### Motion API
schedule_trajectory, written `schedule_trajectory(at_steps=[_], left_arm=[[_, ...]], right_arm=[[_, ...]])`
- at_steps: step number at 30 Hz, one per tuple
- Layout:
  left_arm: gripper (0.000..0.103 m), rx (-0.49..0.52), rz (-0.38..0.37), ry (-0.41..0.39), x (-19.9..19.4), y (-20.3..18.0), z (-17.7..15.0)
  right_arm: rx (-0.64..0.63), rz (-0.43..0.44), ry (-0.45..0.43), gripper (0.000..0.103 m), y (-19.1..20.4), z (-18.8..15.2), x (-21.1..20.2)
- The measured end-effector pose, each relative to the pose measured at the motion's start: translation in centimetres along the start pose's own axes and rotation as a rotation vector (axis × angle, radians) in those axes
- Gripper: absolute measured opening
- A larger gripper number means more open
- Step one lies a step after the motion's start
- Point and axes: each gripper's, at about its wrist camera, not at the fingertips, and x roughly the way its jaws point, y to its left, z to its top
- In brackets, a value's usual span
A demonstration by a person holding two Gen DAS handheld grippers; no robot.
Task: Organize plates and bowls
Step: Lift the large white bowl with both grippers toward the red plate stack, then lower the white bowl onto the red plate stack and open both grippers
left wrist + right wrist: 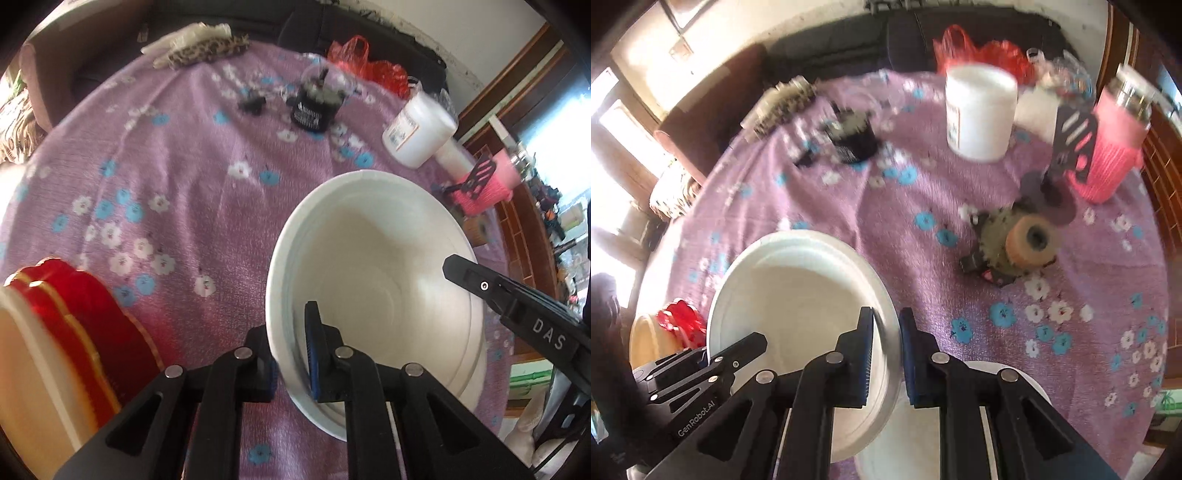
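Black linkage grippers (291, 354), blue-padded jaws, silver pivot pins, white lettering, seemingly "DAS", "GenRobot.AI".

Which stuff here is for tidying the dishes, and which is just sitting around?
For the job:
round white plate, pinched at its rim by both grippers: left, right
red scalloped gold-edged plate

Just lying about:
white plastic jar
pink ribbed flask
red plastic bag
orange tape roll

Tablecloth (177, 155): purple with blue and white flowers. Bowl (373, 280): white. Plate (92, 314): red, gold-edged. Cup (1115, 147): pink.
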Motion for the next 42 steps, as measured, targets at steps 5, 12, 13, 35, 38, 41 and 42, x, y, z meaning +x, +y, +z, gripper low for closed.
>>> schedule_trajectory(at_steps=[5,12,13,35,38,41,42], left_arm=[[0.012,-0.011,0.033,-0.060,-4.0,1.2,-0.4],[0.012,-0.103,0.060,-0.122,-10.1,7.2,-2.0],[0.012,-0.118,0.067,-0.128,-10.8,8.2,-2.2],[0.019,-0.204,0.207,-0.044,-12.4,20.4,-4.3],[0.028,-0.175,0.244,-0.045,-12.1,20.1,-4.0],[0.053,-0.143,0.298,-0.083,-12.6,19.7,-3.9],[0.055,-0.132,0.311,-0.096,-12.8,19.5,-3.9]], right_arm=[[-0.025,0.051,-0.067,0.015,2.9,-0.5,-3.6],[-0.084,0.167,-0.098,0.015,10.3,-1.4,-5.8],[-0.097,0.174,-0.097,0.016,11.3,-1.6,-5.9],[-0.119,0.249,0.123,0.016,21.3,-7.8,-0.1],[-0.110,0.227,0.116,0.016,21.2,-7.7,0.0],[-0.108,0.205,0.107,0.016,21.2,-7.4,-0.1],[-0.106,0.197,0.103,0.016,21.1,-7.3,-0.1]])
